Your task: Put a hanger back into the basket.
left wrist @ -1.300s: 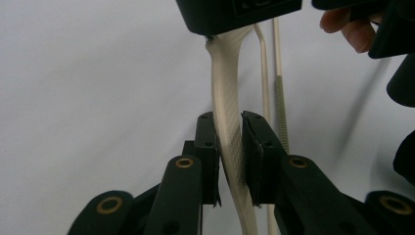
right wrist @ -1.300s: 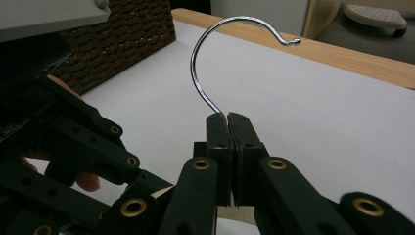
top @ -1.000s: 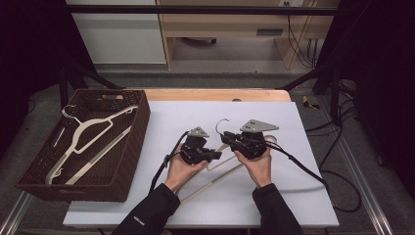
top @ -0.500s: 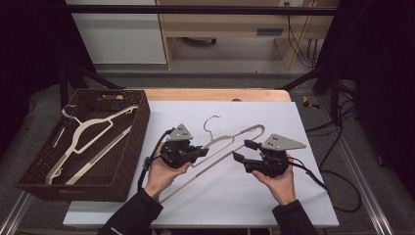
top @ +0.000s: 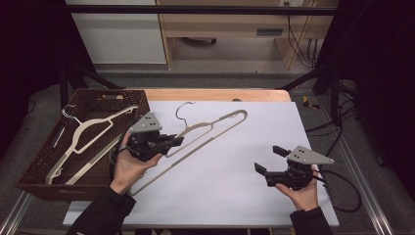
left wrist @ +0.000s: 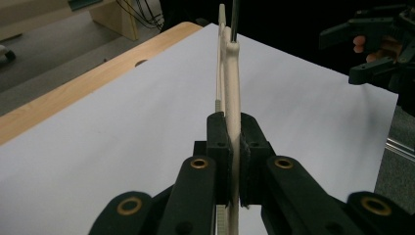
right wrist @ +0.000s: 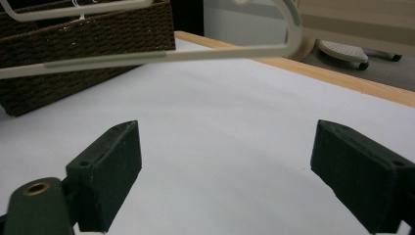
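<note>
High view: slim cream hanger (top: 205,132), wire hook, clamped in left gripper (top: 169,142); right gripper (top: 268,160) wide, empty.

Tabletop (top: 230,166) covered by white sheet, bare wooden strip along far edge, dark woven basket (top: 34,171) resting on left end, overhanging the white sheet's left edge, two pale hangers (top: 83,134) lying inside basket

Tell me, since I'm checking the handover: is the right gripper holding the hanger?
No, the right gripper stands open and empty over the table, apart from the hanger, which the left gripper clamps.
</note>
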A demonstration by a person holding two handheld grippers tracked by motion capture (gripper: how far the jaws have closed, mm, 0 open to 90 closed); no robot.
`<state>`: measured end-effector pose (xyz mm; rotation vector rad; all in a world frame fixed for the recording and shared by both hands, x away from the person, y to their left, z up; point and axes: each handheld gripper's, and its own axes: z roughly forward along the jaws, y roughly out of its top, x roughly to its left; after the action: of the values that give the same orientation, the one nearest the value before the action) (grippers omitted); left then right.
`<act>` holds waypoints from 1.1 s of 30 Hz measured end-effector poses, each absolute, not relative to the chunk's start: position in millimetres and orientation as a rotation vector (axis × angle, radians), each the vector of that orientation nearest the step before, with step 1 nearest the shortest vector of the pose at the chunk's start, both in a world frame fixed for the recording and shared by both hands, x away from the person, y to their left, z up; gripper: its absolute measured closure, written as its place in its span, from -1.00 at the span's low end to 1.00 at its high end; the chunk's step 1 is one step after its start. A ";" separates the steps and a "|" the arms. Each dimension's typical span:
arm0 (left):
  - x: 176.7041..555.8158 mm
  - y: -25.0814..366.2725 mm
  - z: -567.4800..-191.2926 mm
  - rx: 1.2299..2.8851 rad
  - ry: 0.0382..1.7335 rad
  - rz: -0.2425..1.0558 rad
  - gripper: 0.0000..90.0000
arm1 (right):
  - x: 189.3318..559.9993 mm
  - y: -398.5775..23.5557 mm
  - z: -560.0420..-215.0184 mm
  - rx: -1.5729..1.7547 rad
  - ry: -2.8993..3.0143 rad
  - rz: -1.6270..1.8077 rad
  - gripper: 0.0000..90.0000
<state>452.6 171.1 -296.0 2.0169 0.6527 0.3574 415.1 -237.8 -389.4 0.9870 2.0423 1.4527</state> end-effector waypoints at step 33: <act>486.9 341.9 -249.4 1.913 0.809 0.544 0.91 | 414.9 -251.0 -391.2 1.048 2.001 1.388 -0.90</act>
<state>486.9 341.9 -249.4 1.9133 0.8090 0.5439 414.9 -251.0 -391.2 1.0479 2.0011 1.3877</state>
